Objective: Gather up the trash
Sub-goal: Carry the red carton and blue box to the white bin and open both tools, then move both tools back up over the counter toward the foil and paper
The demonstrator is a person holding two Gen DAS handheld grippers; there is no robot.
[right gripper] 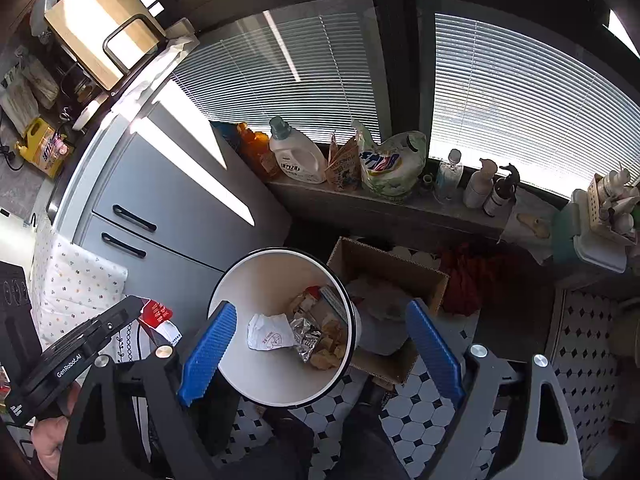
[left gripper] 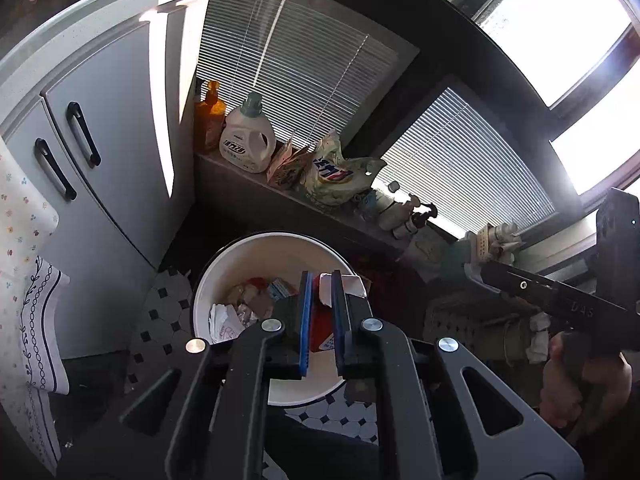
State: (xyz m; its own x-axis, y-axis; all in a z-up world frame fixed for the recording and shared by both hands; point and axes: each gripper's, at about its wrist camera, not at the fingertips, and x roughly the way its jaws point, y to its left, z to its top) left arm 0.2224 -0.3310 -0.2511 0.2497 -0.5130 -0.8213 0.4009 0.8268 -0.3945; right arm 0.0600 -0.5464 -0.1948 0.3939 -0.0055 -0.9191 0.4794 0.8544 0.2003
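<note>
Tiled kitchen floor (right gripper: 420,412), grey cabinet beside, cluttered window ledge behind. White bin (right gripper: 236,276) on the floor, already part-filled with crumpled paper (right gripper: 269,332) and foil. Left gripper (left gripper: 320,312) pinched narrow on a red-and-white packet (left gripper: 325,332), directly above the bin. Right gripper (right gripper: 320,344) spread wide, empty, over the bin. Step in hand, probably: drop-off. Next: open left fingers, let the packet fall inside the rim.

Both grippers are black, with angular cut-out frames, round silver screw heads and blue textured pads on the fingers (right gripper: 206,354). The left gripper (left gripper: 320,320) carries white "GenRobot.AI" lettering on its side. Bare skin shows on the right hand (left gripper: 584,380).
</note>
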